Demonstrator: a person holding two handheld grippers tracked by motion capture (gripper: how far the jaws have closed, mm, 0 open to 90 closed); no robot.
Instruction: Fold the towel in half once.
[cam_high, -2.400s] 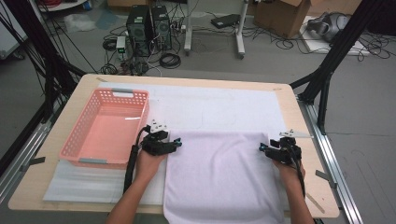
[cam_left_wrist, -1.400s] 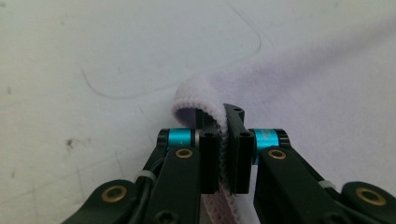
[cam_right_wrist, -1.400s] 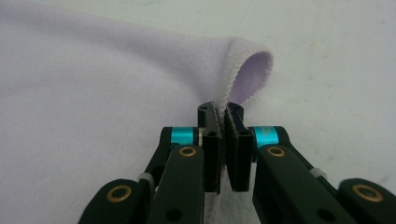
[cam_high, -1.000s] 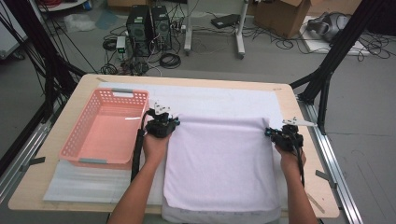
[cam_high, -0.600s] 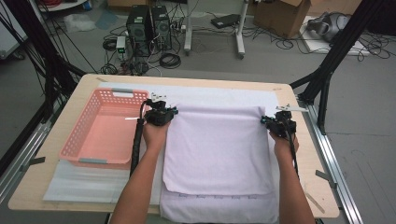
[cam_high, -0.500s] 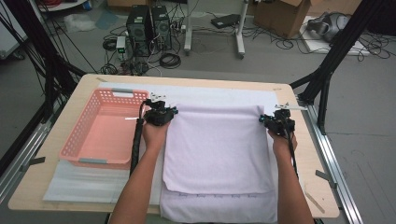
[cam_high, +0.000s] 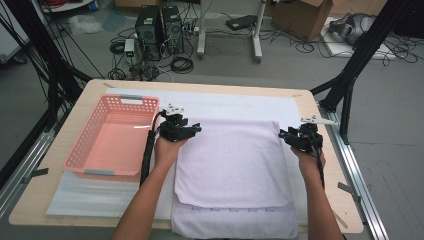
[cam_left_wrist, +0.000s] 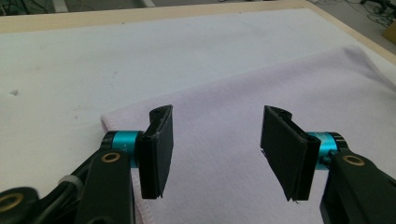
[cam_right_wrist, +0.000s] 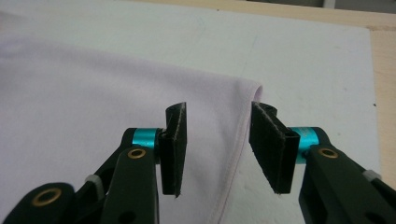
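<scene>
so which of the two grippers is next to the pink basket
The left gripper, open over the towel's far left corner, is beside the basket. The right gripper is at the opposite corner.

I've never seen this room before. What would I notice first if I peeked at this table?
First you'd spot the pale lilac towel, folded over and lying flat in the middle of the table. At its two far corners sit the left gripper and the right gripper; their jaws have just been opening and pinch nothing. Left of the towel stands a pink basket with nothing in it.
</scene>
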